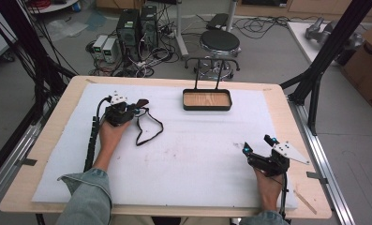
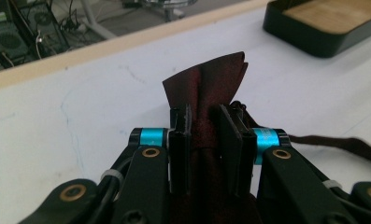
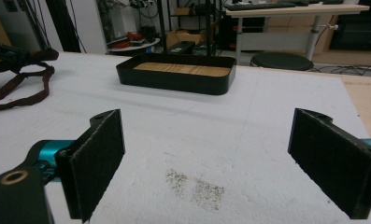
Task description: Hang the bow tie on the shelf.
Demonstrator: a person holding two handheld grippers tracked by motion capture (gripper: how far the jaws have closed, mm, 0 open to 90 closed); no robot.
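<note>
A: What is the right gripper (image 1: 257,146) doing?

B: Resting nearest, jaws spread wide, waiting.

A: And left of the black wood-bottomed tray (image 1: 207,107)?

B: The left gripper (image 2: 206,135) is pinching the dark red fabric bow tie (image 2: 210,88), strap trailing, probably for carrying trayward.

**Workshop floor, cables and a white-padded table**

Grey floor (image 1: 268,56) beyond the table, strewn with black cables (image 1: 151,56). Two dark computer towers (image 1: 137,26) standing on it at the far left, small pale boxes (image 1: 105,47) just beside them. A round black stool (image 1: 219,42) behind the table's far edge. Light wooden table (image 1: 277,101) covered by a white sheet (image 1: 197,150). Black frame struts (image 1: 336,40) at the right, a cardboard box (image 1: 368,65) past them. In the right gripper view, a desk (image 3: 295,11) farther back.
</note>
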